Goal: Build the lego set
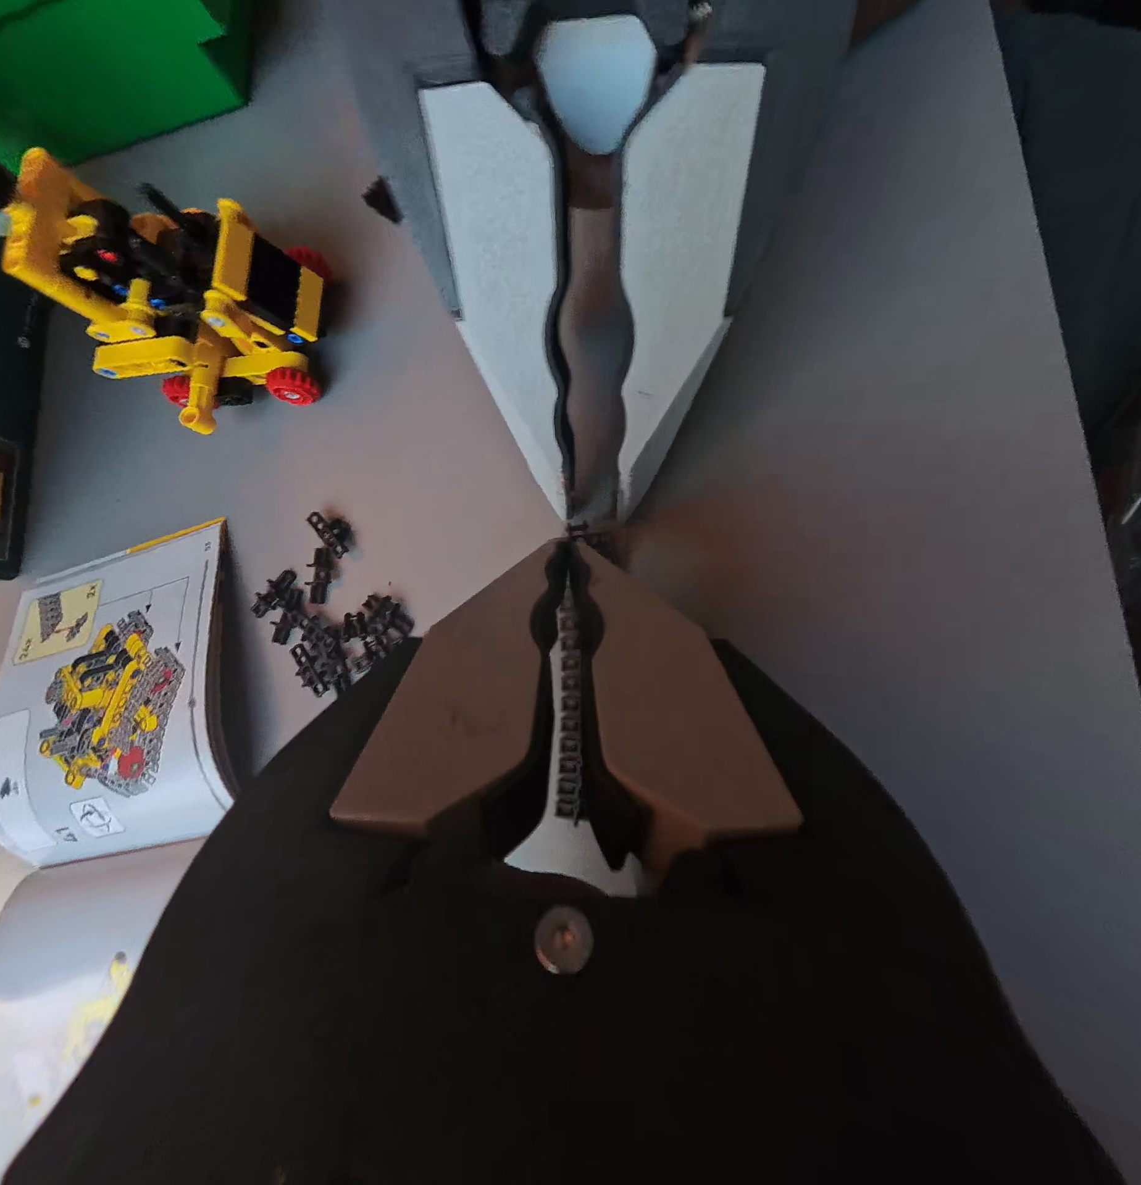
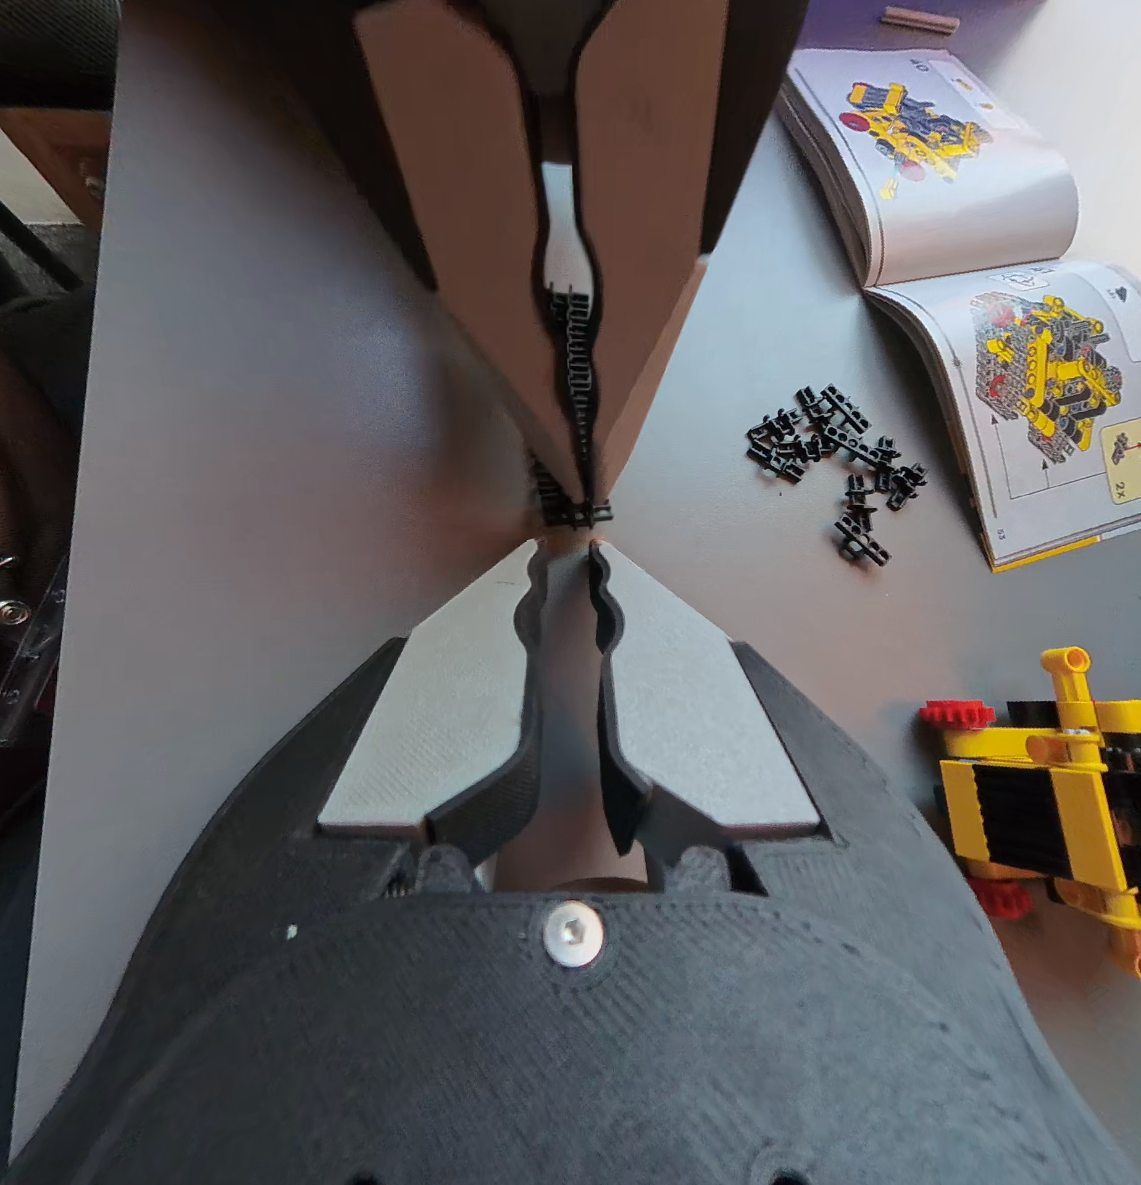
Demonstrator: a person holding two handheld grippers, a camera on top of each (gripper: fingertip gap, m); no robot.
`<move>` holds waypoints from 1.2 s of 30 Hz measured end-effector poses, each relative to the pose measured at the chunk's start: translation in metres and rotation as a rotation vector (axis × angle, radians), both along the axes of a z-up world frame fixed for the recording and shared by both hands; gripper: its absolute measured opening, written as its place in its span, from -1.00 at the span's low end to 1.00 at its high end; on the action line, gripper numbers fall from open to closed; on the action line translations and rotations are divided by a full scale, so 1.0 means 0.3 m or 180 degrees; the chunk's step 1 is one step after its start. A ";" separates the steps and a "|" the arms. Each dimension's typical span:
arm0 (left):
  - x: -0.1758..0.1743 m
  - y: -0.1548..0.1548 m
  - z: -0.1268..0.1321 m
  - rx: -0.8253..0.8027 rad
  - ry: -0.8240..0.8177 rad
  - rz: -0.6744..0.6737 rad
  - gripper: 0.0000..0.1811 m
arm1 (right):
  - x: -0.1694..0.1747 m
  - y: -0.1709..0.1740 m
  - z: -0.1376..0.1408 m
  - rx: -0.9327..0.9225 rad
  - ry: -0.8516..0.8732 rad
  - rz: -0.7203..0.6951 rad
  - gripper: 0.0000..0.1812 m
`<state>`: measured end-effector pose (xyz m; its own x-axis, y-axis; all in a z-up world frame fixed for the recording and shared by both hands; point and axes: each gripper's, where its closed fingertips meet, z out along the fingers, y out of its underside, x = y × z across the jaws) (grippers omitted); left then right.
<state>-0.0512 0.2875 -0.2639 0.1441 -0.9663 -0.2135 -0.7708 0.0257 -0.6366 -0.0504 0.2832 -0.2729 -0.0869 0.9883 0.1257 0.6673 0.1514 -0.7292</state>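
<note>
My left gripper (image 1: 571, 551), with brown fingers, is shut on a black track chain (image 1: 571, 705) that runs lengthwise between its jaws. It also shows in the right wrist view (image 2: 577, 500), coming from the top with the chain (image 2: 577, 365). My right gripper (image 2: 565, 545), with white fingers, meets it tip to tip, its jaws a link's width apart on the end track link (image 2: 587, 513). It enters the left wrist view from the top (image 1: 590, 513). A pile of loose black track links (image 1: 330, 635) (image 2: 837, 462) lies on the grey table (image 1: 844, 449).
A yellow bulldozer model with red wheels (image 1: 170, 288) (image 2: 1055, 801) stands beside an open instruction booklet (image 1: 106, 692) (image 2: 1004, 320). A green box (image 1: 106, 64) and a dark box (image 1: 3, 417) sit at the table's far side. One small black piece (image 1: 382, 199) lies alone. Less than 4 cm separates the two grippers' tips.
</note>
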 end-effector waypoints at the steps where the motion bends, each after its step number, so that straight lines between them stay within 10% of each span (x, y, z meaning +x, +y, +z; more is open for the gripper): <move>1: -0.003 0.010 0.022 -0.0069 -0.0120 0.0063 -1.00 | 0.002 0.000 0.003 -0.0008 0.0023 0.0001 -0.89; 9: -0.115 0.220 0.033 0.0122 -0.0204 0.1008 -0.78 | -0.004 0.036 0.081 -0.0019 0.0520 -0.0167 -0.88; 36: 0.014 0.217 -0.029 -0.0016 -0.0116 0.0722 -0.94 | 0.049 0.203 0.124 0.0278 0.0754 -0.1028 -0.91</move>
<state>-0.0471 0.3526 -0.2725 0.3652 -0.9093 -0.1994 -0.7330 -0.1489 -0.6637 -0.0358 0.3442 -0.2357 0.2674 0.9448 0.1896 0.5058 0.0298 -0.8621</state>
